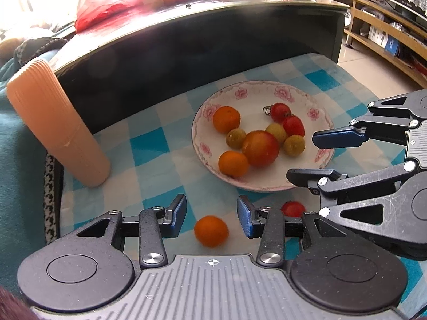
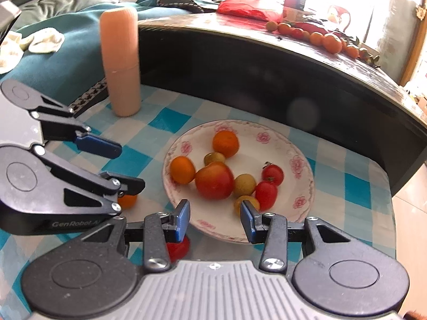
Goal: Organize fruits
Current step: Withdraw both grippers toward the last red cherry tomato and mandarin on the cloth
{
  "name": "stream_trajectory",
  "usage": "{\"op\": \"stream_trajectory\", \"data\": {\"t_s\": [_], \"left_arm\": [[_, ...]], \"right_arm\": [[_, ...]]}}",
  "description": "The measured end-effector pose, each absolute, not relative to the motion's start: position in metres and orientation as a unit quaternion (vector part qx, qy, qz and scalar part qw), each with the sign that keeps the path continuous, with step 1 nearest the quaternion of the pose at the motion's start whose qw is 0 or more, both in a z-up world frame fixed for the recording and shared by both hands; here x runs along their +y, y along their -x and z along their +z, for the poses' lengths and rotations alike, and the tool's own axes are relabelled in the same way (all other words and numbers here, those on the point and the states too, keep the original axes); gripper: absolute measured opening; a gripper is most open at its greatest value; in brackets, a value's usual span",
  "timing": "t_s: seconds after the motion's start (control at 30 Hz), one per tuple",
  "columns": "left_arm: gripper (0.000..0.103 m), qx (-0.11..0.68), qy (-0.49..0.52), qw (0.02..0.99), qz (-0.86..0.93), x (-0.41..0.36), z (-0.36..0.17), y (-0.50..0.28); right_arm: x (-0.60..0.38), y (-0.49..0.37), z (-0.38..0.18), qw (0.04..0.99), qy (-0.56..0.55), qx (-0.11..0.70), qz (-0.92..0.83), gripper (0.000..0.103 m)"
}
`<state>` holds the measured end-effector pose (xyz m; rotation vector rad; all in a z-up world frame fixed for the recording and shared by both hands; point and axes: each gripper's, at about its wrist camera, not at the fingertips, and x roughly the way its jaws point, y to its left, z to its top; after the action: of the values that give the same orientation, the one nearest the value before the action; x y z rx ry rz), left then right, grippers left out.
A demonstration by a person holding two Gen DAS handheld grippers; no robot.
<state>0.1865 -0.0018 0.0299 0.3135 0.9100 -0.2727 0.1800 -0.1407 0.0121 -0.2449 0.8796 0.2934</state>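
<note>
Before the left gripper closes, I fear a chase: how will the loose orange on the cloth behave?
The loose orange looks round, so a nudge probably rolls it. Its skin looks smooth, perhaps slippery. The left gripper stands open around it.

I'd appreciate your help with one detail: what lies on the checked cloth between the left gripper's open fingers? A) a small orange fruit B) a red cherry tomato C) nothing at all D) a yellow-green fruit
A: in the left wrist view a small orange fruit sits on the checked cloth between the open fingers of the left gripper, outside the plate.
</note>
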Motion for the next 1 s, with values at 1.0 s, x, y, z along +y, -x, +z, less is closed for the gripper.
{"op": "stream_trajectory", "data": {"t_s": [1.0], "left_arm": [[0.053,0.447,-0.167,0.868,-0.134,0.014,0.024,-0.162]], "right_arm": [[-0.118,-0.151,0.005,0.875,0.124,0.445,0.146,0.057]]}}
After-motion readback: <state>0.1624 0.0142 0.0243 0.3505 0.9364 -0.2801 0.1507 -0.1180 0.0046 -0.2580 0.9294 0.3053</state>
